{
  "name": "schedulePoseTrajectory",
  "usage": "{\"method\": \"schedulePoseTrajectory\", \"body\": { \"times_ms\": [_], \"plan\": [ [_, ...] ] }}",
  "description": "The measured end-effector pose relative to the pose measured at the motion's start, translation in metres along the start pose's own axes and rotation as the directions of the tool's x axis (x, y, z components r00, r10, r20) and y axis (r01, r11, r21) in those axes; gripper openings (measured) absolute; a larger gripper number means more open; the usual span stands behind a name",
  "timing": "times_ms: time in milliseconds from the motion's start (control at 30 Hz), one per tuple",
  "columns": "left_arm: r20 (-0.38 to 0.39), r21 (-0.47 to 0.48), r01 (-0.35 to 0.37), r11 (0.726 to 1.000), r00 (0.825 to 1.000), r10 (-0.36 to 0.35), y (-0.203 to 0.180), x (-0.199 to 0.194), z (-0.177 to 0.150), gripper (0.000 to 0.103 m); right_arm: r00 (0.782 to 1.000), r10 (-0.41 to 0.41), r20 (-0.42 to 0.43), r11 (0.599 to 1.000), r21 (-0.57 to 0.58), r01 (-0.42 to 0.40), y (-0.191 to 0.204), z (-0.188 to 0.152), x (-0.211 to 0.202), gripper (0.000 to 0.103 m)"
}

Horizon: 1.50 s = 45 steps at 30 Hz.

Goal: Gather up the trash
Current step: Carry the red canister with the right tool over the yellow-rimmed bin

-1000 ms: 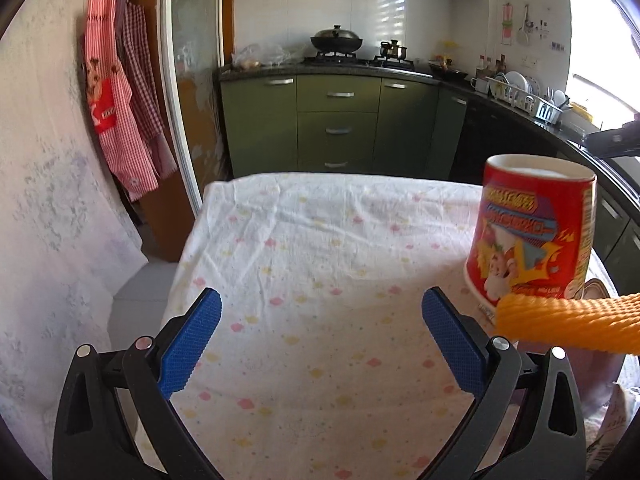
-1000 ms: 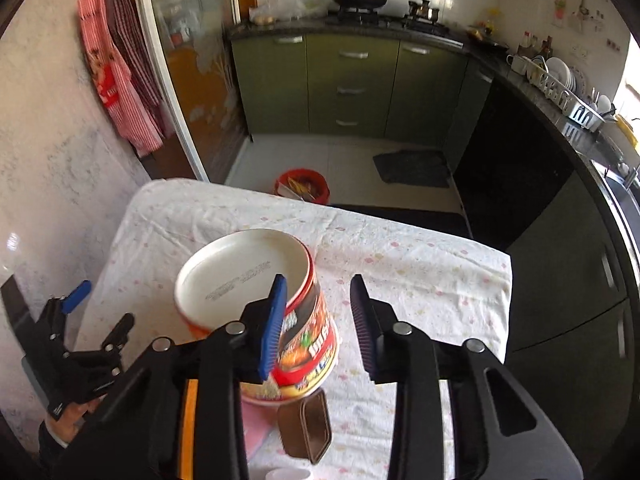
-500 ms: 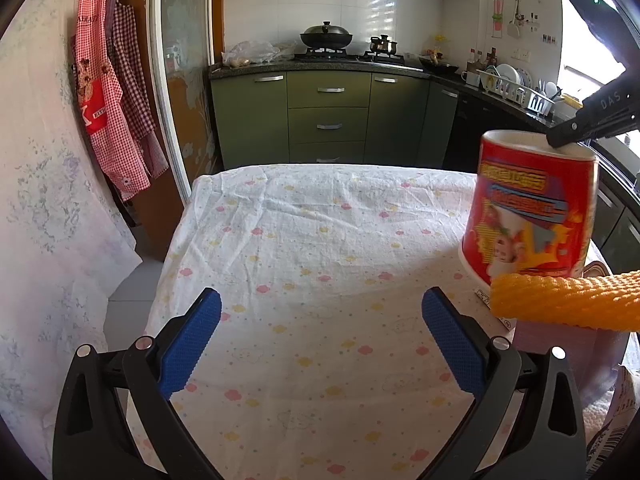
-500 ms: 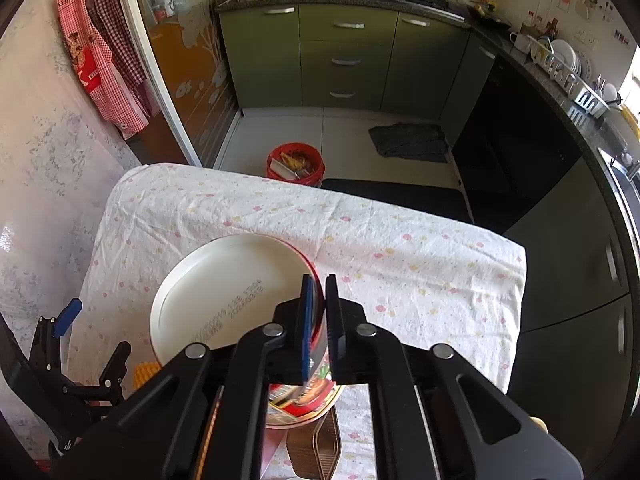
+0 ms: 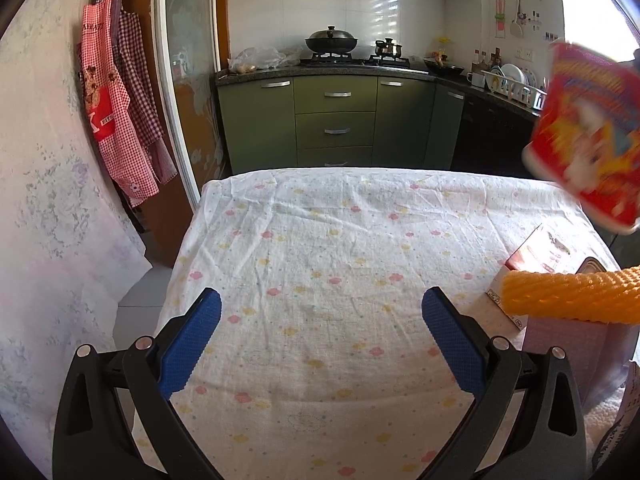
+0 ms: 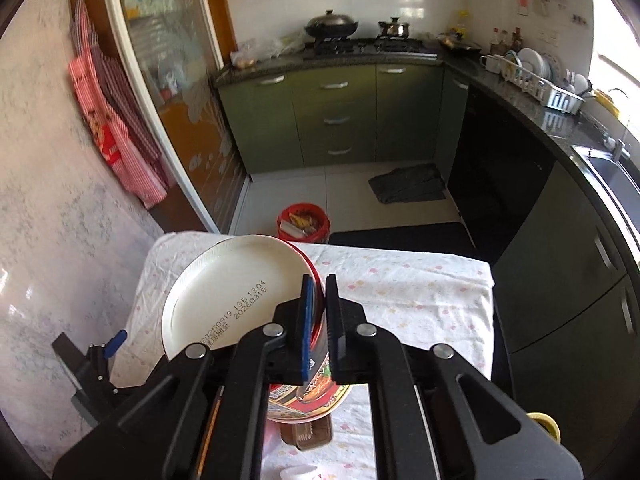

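Observation:
My right gripper [image 6: 318, 312] is shut on the rim of a red instant-noodle cup [image 6: 232, 304] and holds it up off the table, tilted, its white bottom facing the camera. The cup also shows in the left wrist view [image 5: 588, 136], in the air at the right. My left gripper [image 5: 320, 332] is open and empty, low over the flowered tablecloth [image 5: 328, 240]; it also shows in the right wrist view [image 6: 102, 356]. A red trash bin [image 6: 304, 222] with rubbish stands on the floor beyond the table's far edge.
An orange ribbed tube [image 5: 568, 296] lies on a pink box [image 5: 568, 356] at the table's right. A flat packet [image 5: 540, 252] lies behind it. A brown tray [image 6: 306, 436] sits under the cup. Green cabinets [image 6: 336, 120], a floor rag [image 6: 408, 186] and aprons [image 5: 120, 120] surround.
The right gripper closed on the cup's rim and lifted it off the table, tilting it. The left gripper stayed open and drew back a little.

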<state>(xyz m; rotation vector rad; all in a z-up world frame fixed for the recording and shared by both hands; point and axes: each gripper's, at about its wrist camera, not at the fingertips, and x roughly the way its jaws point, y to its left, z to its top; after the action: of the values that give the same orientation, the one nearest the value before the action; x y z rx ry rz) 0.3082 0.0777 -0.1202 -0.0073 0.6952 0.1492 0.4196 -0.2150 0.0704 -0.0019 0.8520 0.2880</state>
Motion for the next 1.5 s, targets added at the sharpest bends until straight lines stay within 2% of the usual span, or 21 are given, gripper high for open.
{"method": "schedulePoseTrajectory", "body": {
  "times_ms": [100,167,300,400,567,667,800,933,1067,1333,1500],
  "plan": [
    [0.005,0.012,-0.010,1.000,1.000,0.010,-0.003,0.000,-0.001,0.099,0.999,0.005,0.043,0.998,0.056,-0.007,-0.029,-0.011,-0.030,0.006],
    [0.007,0.019,-0.018,1.000,1.000,0.018,-0.004,0.001,-0.001,0.099,0.998,-0.021,0.064,0.994,0.107,0.014,-0.058,-0.026,-0.051,0.006],
    [0.018,0.030,-0.025,0.999,1.000,0.025,-0.006,0.000,-0.002,0.099,0.988,-0.141,0.060,0.971,0.205,0.126,-0.117,-0.064,-0.079,0.006],
    [0.026,0.035,-0.027,0.999,0.999,0.026,-0.008,-0.001,-0.002,0.099,0.970,-0.240,0.024,0.933,0.283,0.224,-0.164,-0.101,-0.092,0.007],
    [0.035,0.042,-0.032,0.999,0.999,0.031,-0.011,-0.002,-0.003,0.099,0.925,-0.375,-0.055,0.851,0.375,0.368,-0.234,-0.164,-0.096,0.007],
    [0.032,0.032,-0.012,0.999,0.999,0.010,-0.012,-0.004,-0.003,0.099,0.907,-0.405,-0.117,0.811,0.412,0.415,-0.264,-0.195,-0.084,0.007],
    [0.058,0.037,0.002,0.999,0.998,-0.005,-0.015,-0.015,0.001,0.099,0.897,-0.404,-0.179,0.780,0.444,0.440,-0.290,-0.220,-0.067,0.010],
    [0.078,0.044,0.007,0.999,0.997,-0.010,-0.017,-0.028,0.004,0.099,0.904,-0.388,-0.181,0.783,0.452,0.427,-0.296,-0.227,-0.062,0.011],
    [0.074,0.064,0.016,0.998,0.997,-0.021,-0.020,-0.041,0.004,0.099,0.924,-0.351,-0.152,0.815,0.436,0.381,-0.282,-0.228,-0.064,0.010],
    [0.028,0.120,0.134,0.984,0.990,-0.138,-0.038,-0.105,-0.006,0.099,0.963,-0.246,-0.106,0.889,0.371,0.268,-0.232,-0.239,-0.064,0.011],
    [-0.042,0.113,0.244,0.963,0.970,-0.241,-0.051,-0.140,-0.018,0.099,0.977,-0.194,-0.092,0.917,0.335,0.214,-0.210,-0.252,-0.064,0.013]
  ]
}}
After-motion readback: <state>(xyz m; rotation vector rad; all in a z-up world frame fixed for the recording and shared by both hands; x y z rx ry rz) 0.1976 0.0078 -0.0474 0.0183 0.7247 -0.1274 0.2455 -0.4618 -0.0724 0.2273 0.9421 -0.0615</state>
